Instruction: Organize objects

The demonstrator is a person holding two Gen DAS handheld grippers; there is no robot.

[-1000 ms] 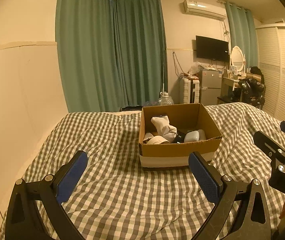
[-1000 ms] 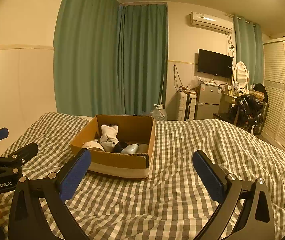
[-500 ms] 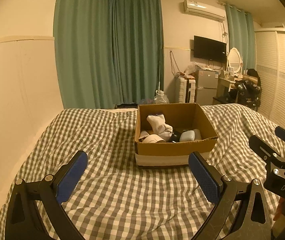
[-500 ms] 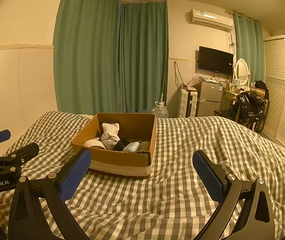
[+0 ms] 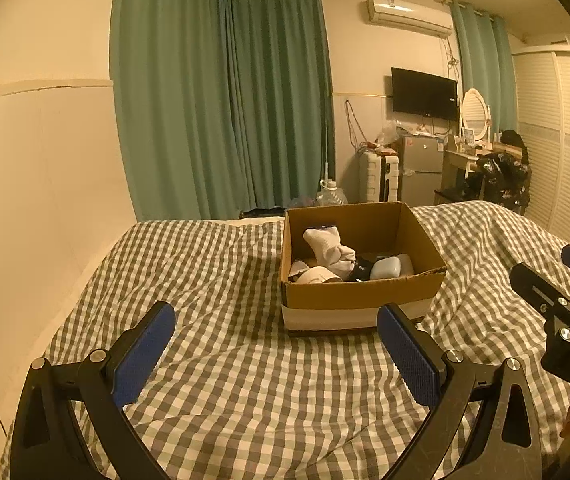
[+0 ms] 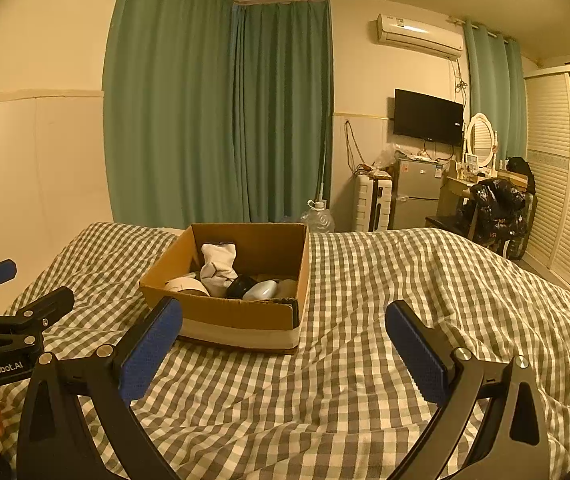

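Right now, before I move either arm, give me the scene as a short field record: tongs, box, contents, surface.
left tongs: open, empty, above the bedspread, short of the box
right tongs: open, empty, short of the box
container: open brown cardboard box with a pale band round its base, resting on the bed
contents: white rolled sock, pale blue-grey rounded case, small black item, white roll
surface: wrinkled grey-and-white checked bedspread

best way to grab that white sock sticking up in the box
Grip the sock by its raised upper end, coming straight down from above. That end stands clear of the other items, while the cardboard box walls block any approach from the side. The left gripper looks nearer and is already open; the right gripper is open too.
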